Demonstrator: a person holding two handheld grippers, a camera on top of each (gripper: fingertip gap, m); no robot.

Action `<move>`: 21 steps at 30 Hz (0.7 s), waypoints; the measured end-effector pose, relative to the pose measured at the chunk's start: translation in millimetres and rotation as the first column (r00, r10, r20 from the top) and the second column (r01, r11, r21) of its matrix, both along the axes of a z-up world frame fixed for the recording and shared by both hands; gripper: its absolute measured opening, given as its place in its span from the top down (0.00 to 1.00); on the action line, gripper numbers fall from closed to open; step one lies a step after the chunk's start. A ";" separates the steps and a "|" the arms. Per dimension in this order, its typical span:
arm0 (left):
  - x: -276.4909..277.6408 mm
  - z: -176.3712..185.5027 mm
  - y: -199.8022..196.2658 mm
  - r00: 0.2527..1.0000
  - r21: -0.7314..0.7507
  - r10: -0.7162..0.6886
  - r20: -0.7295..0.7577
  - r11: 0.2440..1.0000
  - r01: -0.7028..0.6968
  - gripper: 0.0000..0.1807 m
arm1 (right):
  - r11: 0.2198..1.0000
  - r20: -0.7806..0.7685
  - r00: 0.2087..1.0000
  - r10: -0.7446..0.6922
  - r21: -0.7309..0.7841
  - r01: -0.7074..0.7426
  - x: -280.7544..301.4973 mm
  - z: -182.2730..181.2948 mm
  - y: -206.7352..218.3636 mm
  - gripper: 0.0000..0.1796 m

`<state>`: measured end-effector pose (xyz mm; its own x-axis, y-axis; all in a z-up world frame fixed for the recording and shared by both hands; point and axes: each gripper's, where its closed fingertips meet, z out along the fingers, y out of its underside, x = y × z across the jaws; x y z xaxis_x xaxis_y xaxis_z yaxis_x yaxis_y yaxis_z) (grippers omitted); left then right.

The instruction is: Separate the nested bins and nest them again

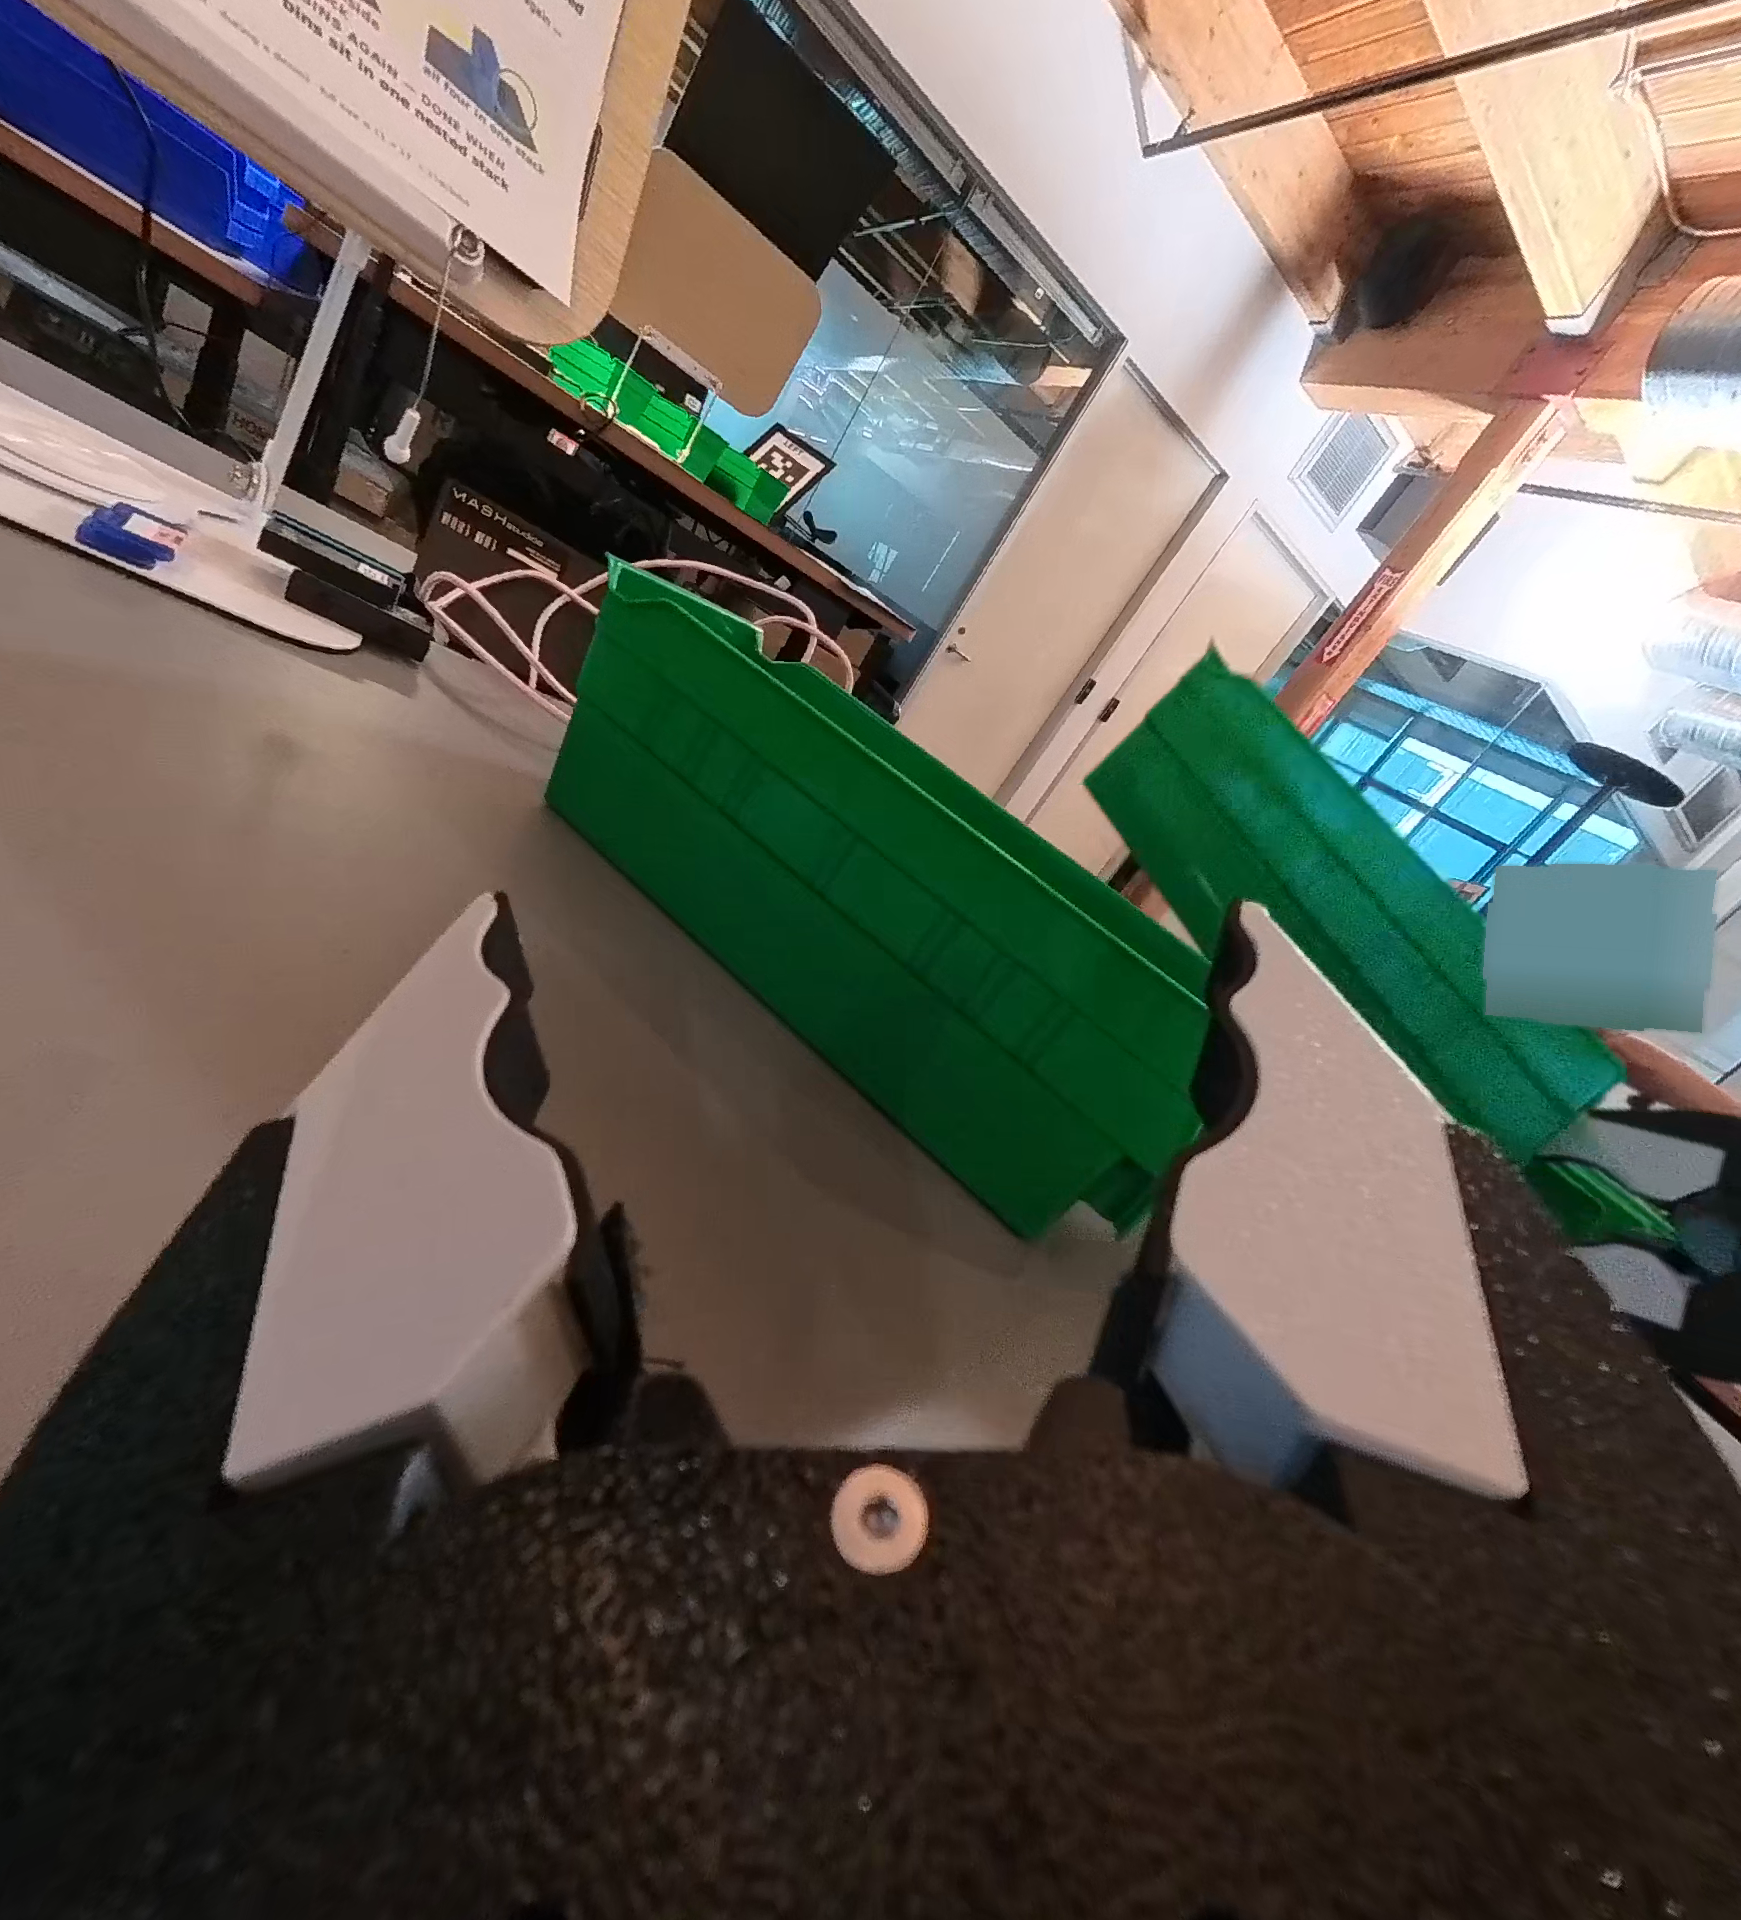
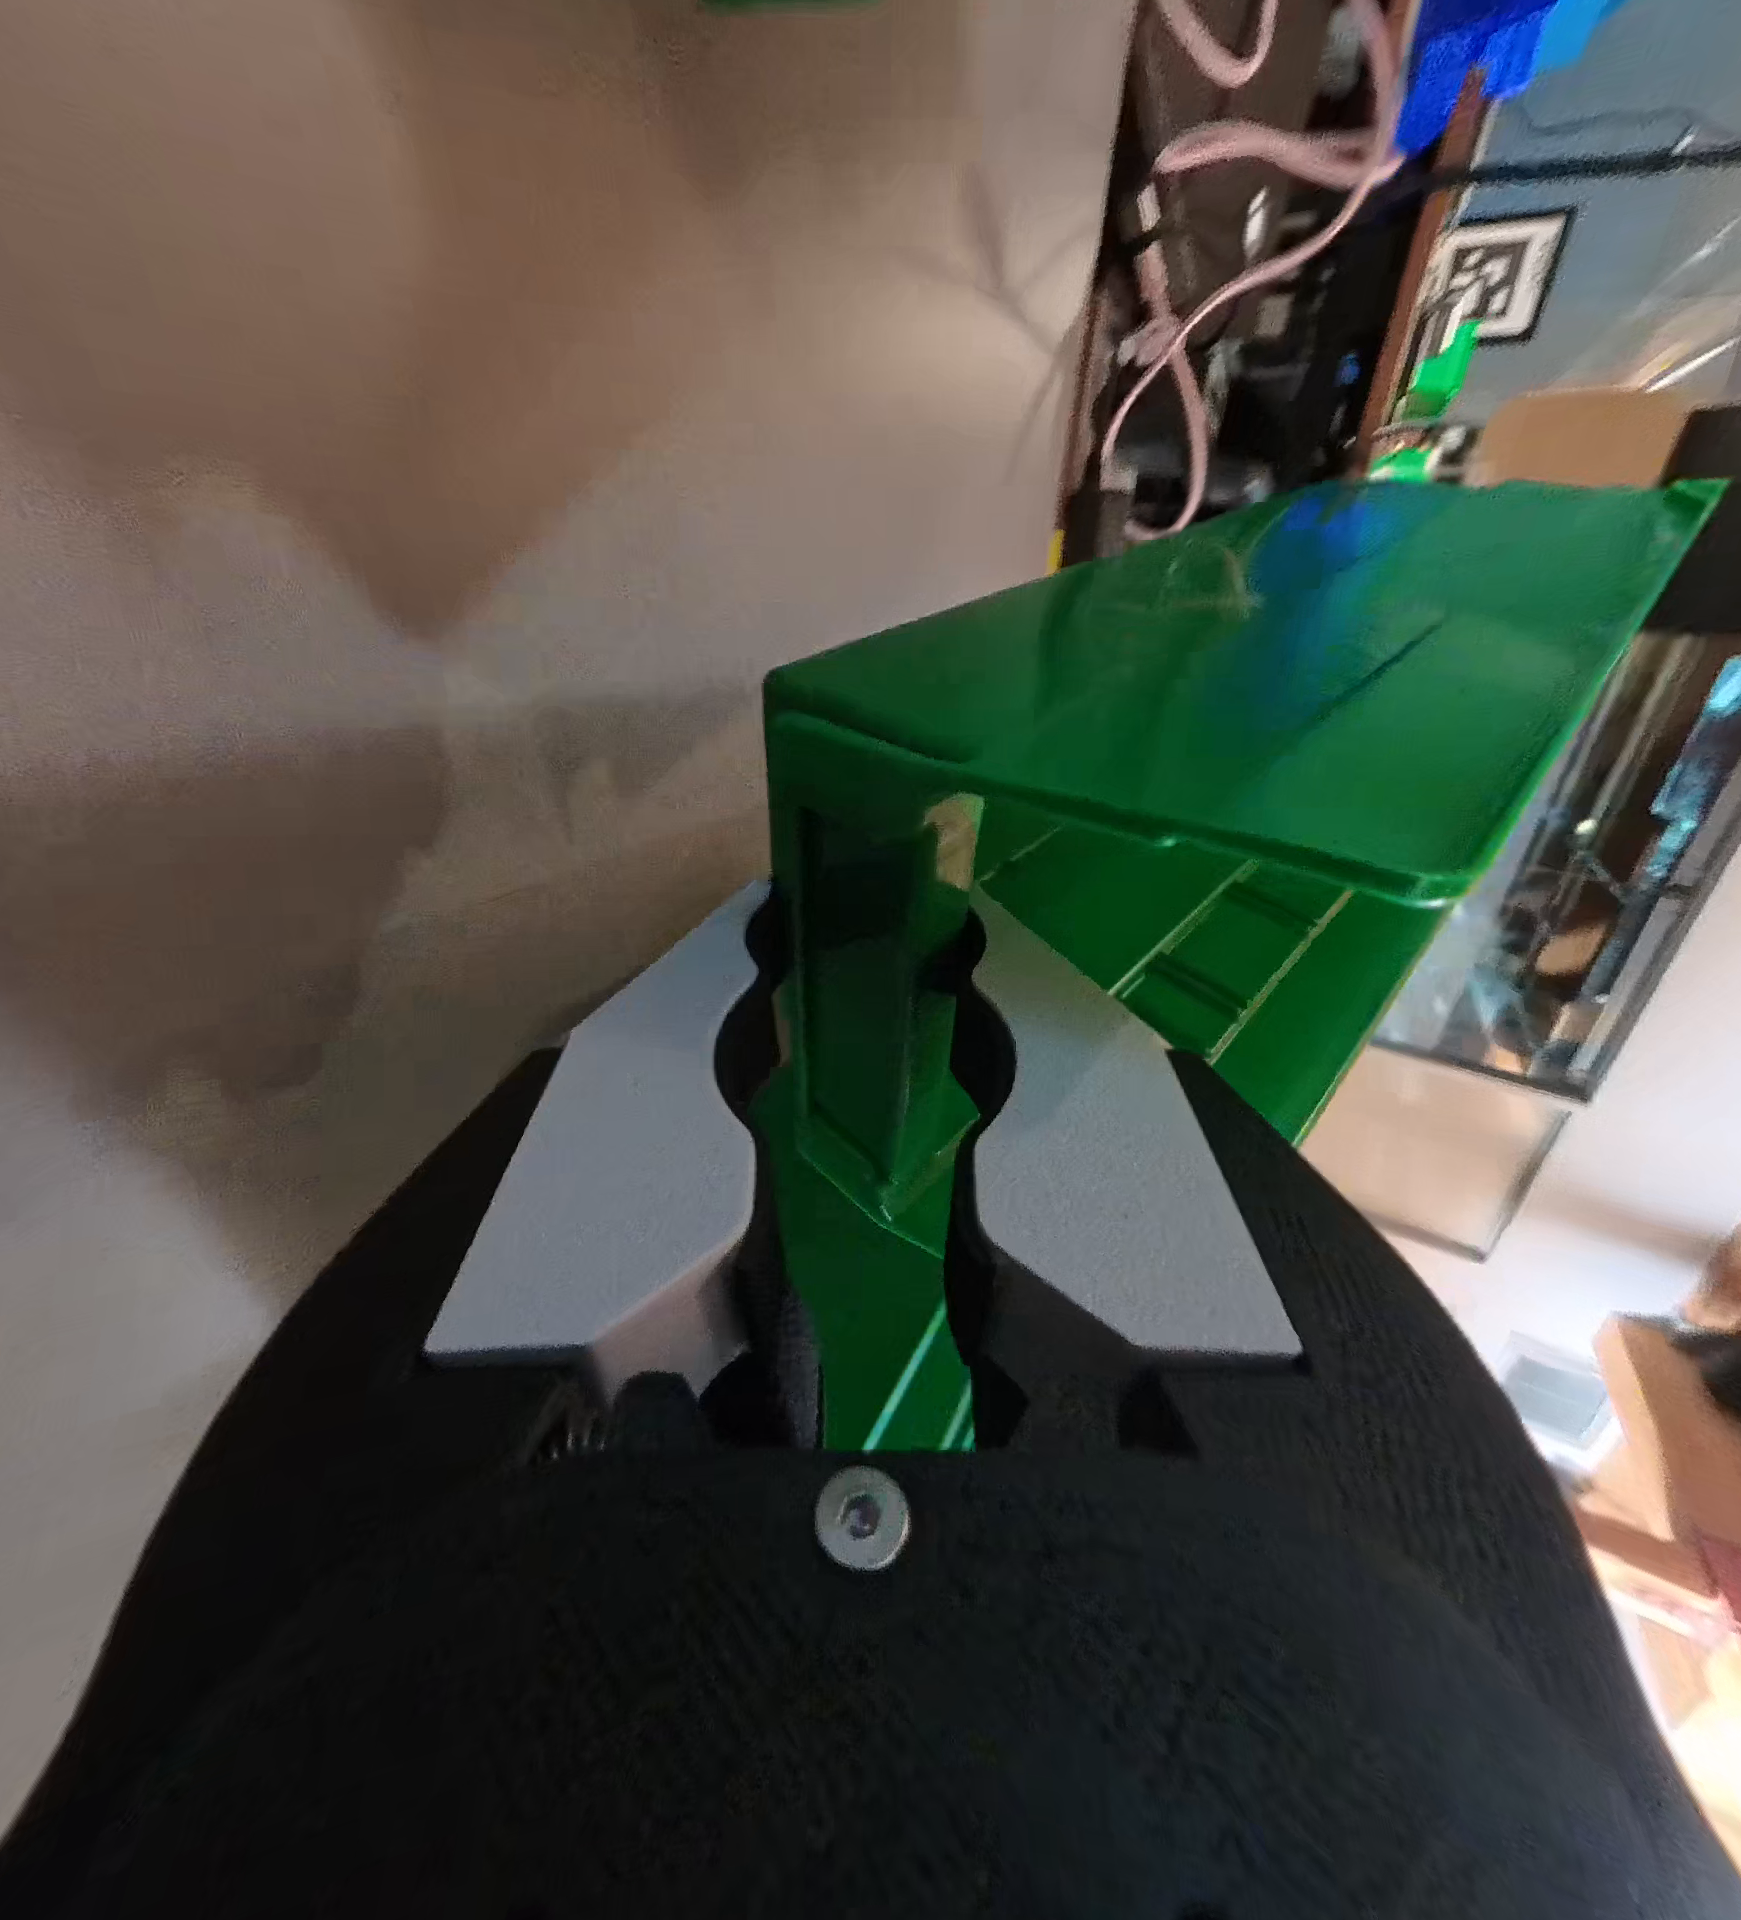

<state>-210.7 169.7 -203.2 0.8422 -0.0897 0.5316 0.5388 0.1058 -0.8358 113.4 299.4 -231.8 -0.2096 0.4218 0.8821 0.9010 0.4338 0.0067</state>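
Above table | right tool (image 2: pixel 866 935) tilted, clamps green bin (image 2: pixel 1261 707) | left tool (image 1: pixel 866 925) agape, seemingly low

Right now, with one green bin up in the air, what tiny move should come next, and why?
Probably carry the lifted bin over the bin on the table. The right gripper is clamped on its end wall and it hangs tilted beside that bin, while the left gripper is open and empty.

lifted green bin (image 1: pixel 1365 894): near end hidden by finger | table (image 2: pixel 222 520): blurred
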 end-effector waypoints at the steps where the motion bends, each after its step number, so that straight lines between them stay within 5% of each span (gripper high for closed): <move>1: 0.1 0.0 0.1 1.000 0.000 -0.001 0.001 1.000 0.001 0.30 | 1.000 -0.006 1.000 0.023 0.021 -0.022 -8.1 8.1 -2.4 0.84; 12: 0.3 -0.7 0.5 1.000 0.001 -0.012 0.016 1.000 0.012 0.30 | 0.934 -0.068 0.934 0.350 -0.049 -0.354 -124.8 47.5 -56.4 0.85; 21: 0.2 -0.6 0.5 1.000 0.005 -0.018 0.024 1.000 0.018 0.30 | 0.910 0.012 0.923 0.385 -0.170 -0.378 -161.7 31.8 -68.0 0.85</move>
<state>-210.4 170.2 -203.9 0.8272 -0.1069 0.5516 0.5609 0.0997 -0.8219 -48.3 231.4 -200.0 -0.4203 0.4378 0.7948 0.6671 0.7428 -0.0564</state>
